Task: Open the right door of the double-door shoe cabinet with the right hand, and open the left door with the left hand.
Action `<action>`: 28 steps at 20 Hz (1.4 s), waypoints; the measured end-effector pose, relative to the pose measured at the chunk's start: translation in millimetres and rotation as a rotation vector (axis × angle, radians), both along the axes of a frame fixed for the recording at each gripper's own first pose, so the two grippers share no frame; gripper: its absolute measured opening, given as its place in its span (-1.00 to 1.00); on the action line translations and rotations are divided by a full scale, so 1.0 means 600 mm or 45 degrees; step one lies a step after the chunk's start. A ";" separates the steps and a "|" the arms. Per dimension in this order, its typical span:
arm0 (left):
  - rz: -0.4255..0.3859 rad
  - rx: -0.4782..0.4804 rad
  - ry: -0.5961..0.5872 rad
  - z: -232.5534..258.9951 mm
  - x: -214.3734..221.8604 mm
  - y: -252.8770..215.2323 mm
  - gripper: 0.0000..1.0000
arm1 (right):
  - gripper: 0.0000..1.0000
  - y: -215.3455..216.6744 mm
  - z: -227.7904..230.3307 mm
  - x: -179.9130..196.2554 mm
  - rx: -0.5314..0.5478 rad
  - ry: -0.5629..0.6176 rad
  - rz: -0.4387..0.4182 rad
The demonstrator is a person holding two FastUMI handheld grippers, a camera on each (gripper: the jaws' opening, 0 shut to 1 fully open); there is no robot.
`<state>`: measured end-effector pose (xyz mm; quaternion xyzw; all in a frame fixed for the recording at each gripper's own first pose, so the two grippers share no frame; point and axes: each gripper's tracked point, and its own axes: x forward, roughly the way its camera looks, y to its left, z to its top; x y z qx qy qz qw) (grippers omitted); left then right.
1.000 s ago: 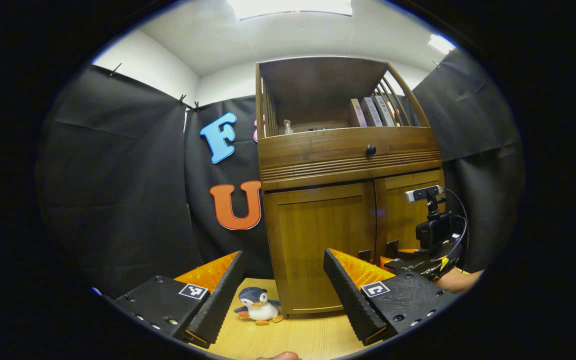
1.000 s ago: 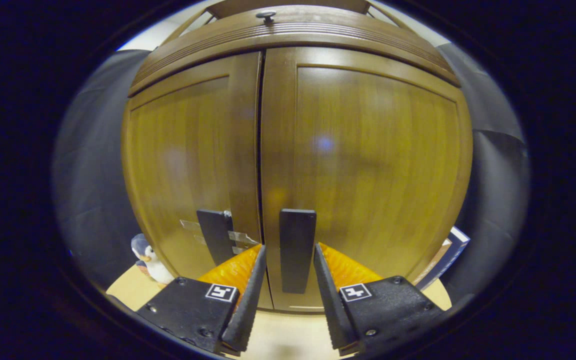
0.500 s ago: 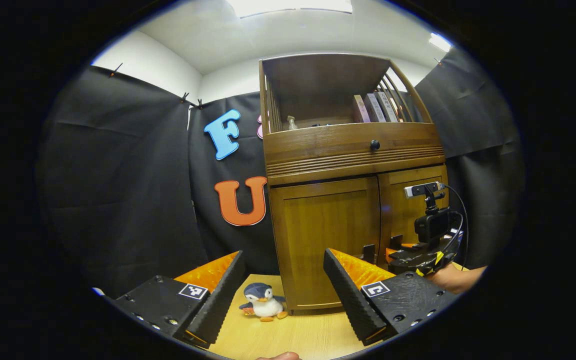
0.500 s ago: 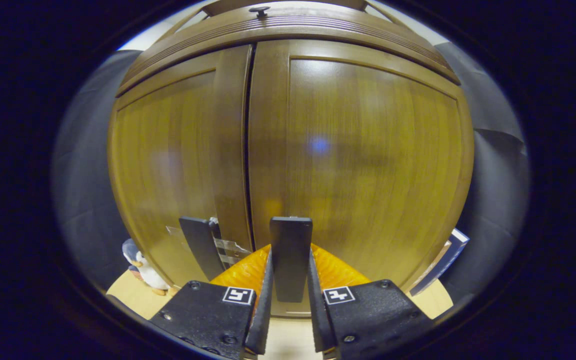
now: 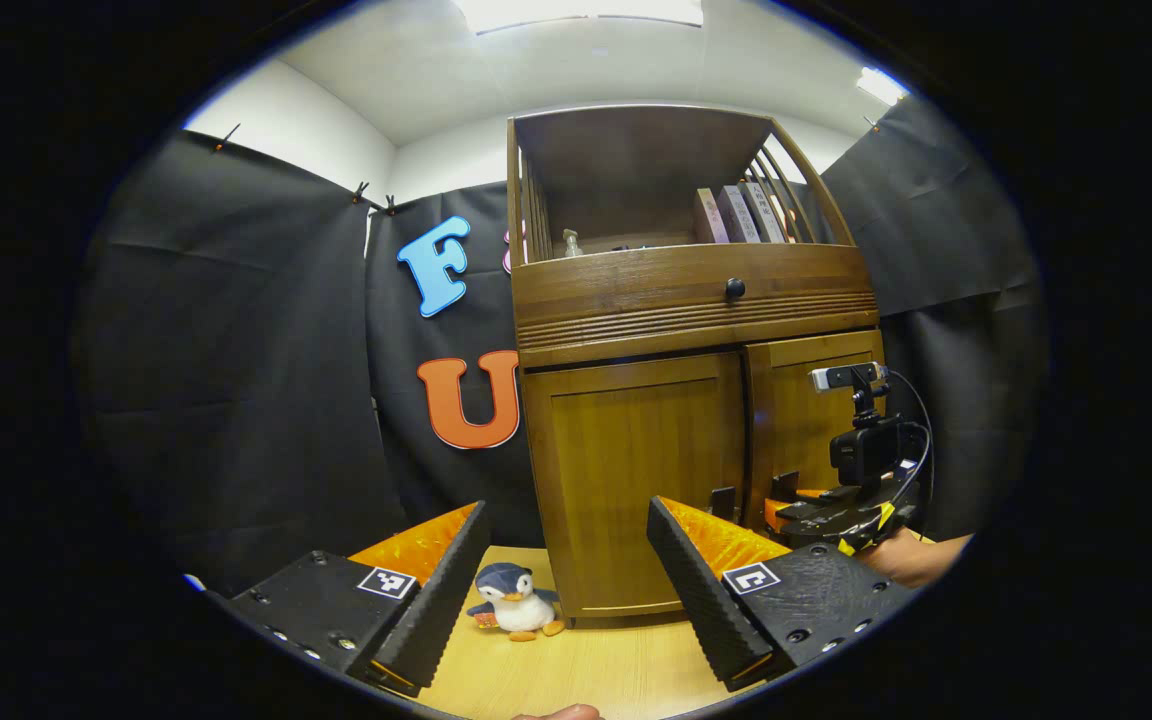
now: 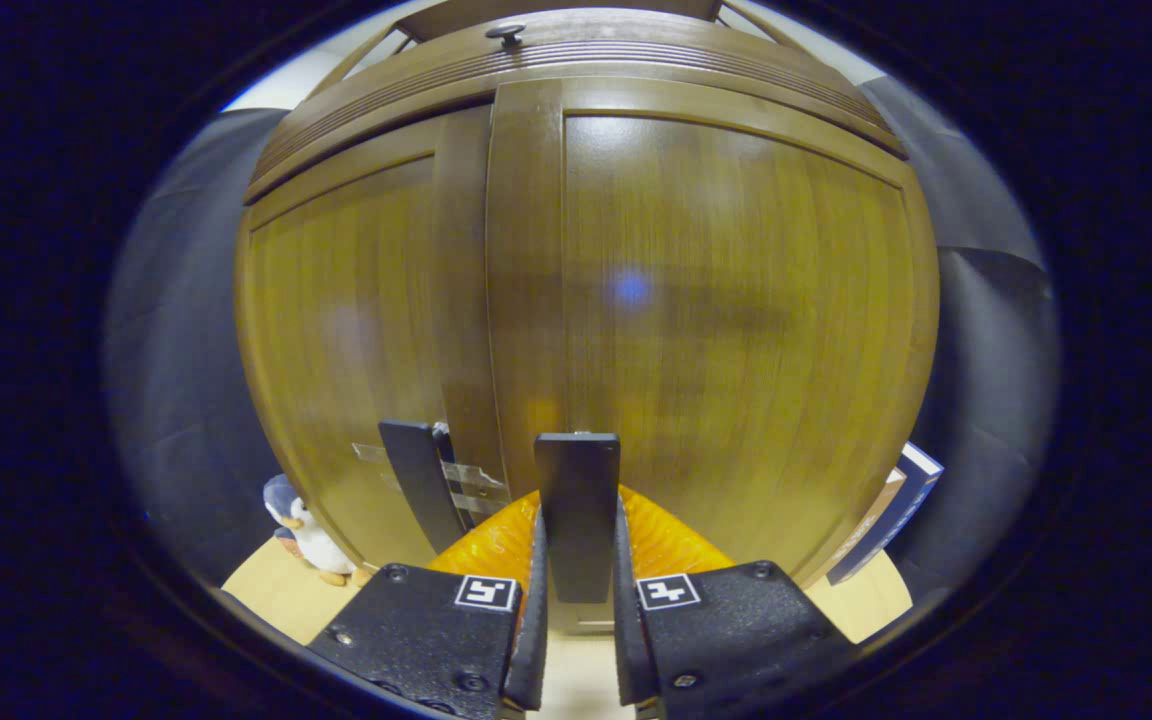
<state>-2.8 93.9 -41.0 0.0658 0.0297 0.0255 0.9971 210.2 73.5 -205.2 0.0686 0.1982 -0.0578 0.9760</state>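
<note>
The wooden shoe cabinet (image 5: 626,320) stands on the table with two lower doors. My right gripper (image 6: 578,520) is shut on the dark upright handle (image 6: 577,500) of the right door (image 6: 736,300). That door's inner edge stands slightly proud of the left door (image 6: 356,330). The left door's handle (image 6: 416,480) is free beside it. In the left gripper view, my left gripper (image 5: 568,510) hangs open well in front of the left door (image 5: 636,480), holding nothing. The right gripper (image 5: 836,510) and the hand holding it show at the right door (image 5: 806,420).
A plush penguin (image 5: 516,610) sits on the table at the cabinet's left front corner. Books (image 5: 736,213) and a small bottle (image 5: 569,243) stand on the upper shelf above a drawer knob (image 5: 735,289). A book (image 6: 896,510) leans at the cabinet's right side.
My right gripper went from open around the right door's handle to shut on it, and that door's edge has come slightly forward. The left gripper stays open, only swaying a little.
</note>
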 end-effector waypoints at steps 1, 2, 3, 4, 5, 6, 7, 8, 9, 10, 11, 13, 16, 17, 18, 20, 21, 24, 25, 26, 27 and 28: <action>-0.003 -0.002 0.000 -0.001 0.001 -0.002 0.92 | -0.39 0.000 0.000 -0.007 -0.002 -0.004 0.001; -0.004 -0.003 0.000 -0.002 0.001 -0.003 0.91 | -0.39 -0.001 0.000 -0.018 -0.018 -0.007 0.010; -0.006 -0.006 0.001 -0.002 0.002 -0.005 0.91 | -0.39 -0.003 0.001 -0.028 -0.028 -0.011 0.024; -0.010 -0.011 0.003 -0.002 0.004 -0.009 0.91 | -0.38 -0.001 0.003 -0.039 -0.020 -0.011 0.034; -0.017 -0.018 0.004 -0.003 0.005 -0.014 0.91 | -0.39 0.000 0.004 -0.049 -0.006 -0.008 0.044; -0.026 -0.026 0.006 -0.004 0.007 -0.020 0.91 | -0.39 -0.001 0.003 -0.059 0.003 -0.005 0.053; -0.035 -0.032 0.007 -0.003 0.008 -0.026 0.92 | -0.37 -0.004 0.004 -0.069 0.007 -0.003 0.059; -0.043 -0.035 0.007 -0.003 0.009 -0.032 0.91 | -0.39 -0.007 0.005 -0.079 0.006 -0.003 0.062; -0.050 -0.035 0.007 -0.004 0.012 -0.037 0.91 | -0.38 -0.010 0.007 -0.091 0.007 -0.005 0.065; -0.056 -0.034 0.009 -0.007 0.014 -0.043 0.91 | -0.38 -0.012 0.008 -0.103 0.007 -0.005 0.067; -0.061 -0.034 0.014 -0.010 0.015 -0.048 0.92 | -0.38 -0.015 0.011 -0.116 0.011 -0.004 0.069; -0.074 -0.037 0.024 -0.016 0.018 -0.060 0.91 | -0.38 -0.021 0.011 -0.138 0.024 -0.001 0.077; -0.098 -0.040 0.031 -0.019 0.024 -0.079 0.92 | -0.39 -0.031 0.013 -0.168 0.039 0.002 0.093; -0.103 -0.038 0.031 -0.020 0.026 -0.082 0.92 | -0.39 -0.035 0.014 -0.176 0.036 -0.005 0.101; -0.103 -0.036 0.032 -0.021 0.028 -0.085 0.91 | -0.39 -0.039 0.015 -0.182 0.036 -0.008 0.104; -0.115 -0.039 0.040 -0.024 0.035 -0.097 0.92 | -0.39 -0.043 0.016 -0.201 0.050 -0.001 0.101; -0.120 -0.039 0.042 -0.025 0.038 -0.102 0.91 | -0.39 -0.047 0.017 -0.207 0.058 0.000 0.097; -0.131 -0.041 0.045 -0.025 0.047 -0.112 0.92 | -0.39 -0.061 0.017 -0.230 0.064 0.005 0.085; -0.135 -0.045 0.048 -0.028 0.049 -0.116 0.92 | -0.39 -0.066 0.018 -0.238 0.061 0.007 0.082; -0.140 -0.049 0.055 -0.030 0.052 -0.120 0.92 | -0.39 -0.072 0.019 -0.247 0.062 0.007 0.075; -0.145 -0.051 0.062 -0.034 0.055 -0.126 0.92 | -0.39 -0.077 0.019 -0.255 0.062 0.009 0.070; -0.148 -0.053 0.071 -0.038 0.057 -0.130 0.92 | -0.41 -0.084 0.019 -0.263 0.064 0.010 0.062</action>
